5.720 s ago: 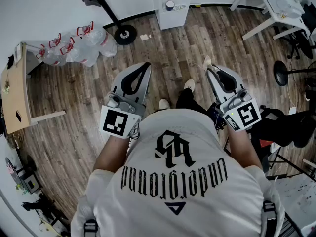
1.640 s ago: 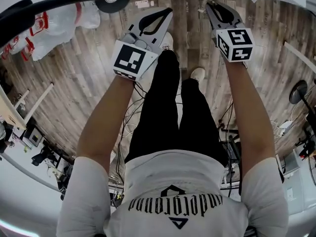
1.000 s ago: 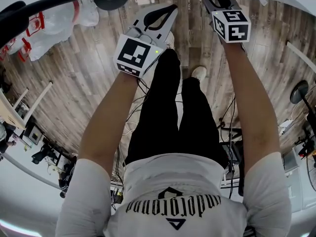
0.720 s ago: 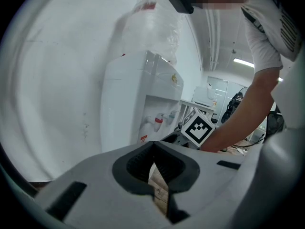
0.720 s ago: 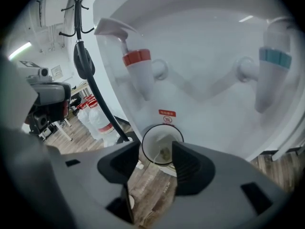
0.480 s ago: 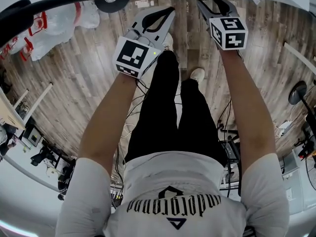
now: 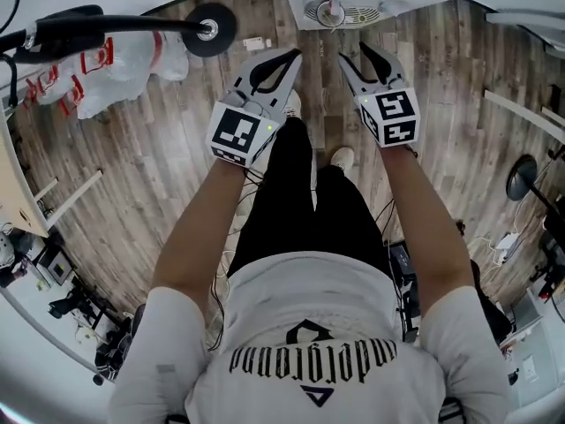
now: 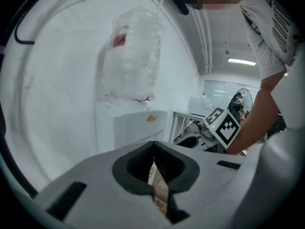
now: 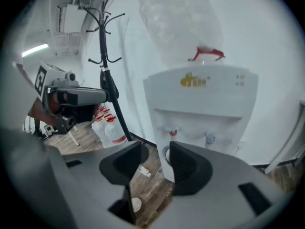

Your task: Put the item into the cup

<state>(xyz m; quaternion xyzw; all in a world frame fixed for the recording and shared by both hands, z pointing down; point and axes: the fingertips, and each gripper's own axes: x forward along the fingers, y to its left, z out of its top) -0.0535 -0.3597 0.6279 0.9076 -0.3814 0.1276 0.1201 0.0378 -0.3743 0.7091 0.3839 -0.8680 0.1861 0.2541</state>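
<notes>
Fingers of the left gripper meet at their tips, nothing visible between them. Those of the right gripper stand well apart and empty, having just closed a little. Ahead of both, a small round cup sits in the niche of a white water dispenser on the wood-plank floor.

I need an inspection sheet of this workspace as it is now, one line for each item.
Surface: wooden floor.
Job's things: nothing seen for sure.
Clutter: bags of bottles, coat rack.
Grippers: left gripper shut, empty; right gripper open, its jaws have just been closing slightly, nothing between them.
Cables: loose cables on the floor by the person's legs.
Surroundings: water dispenser ahead, desk at left.
</notes>
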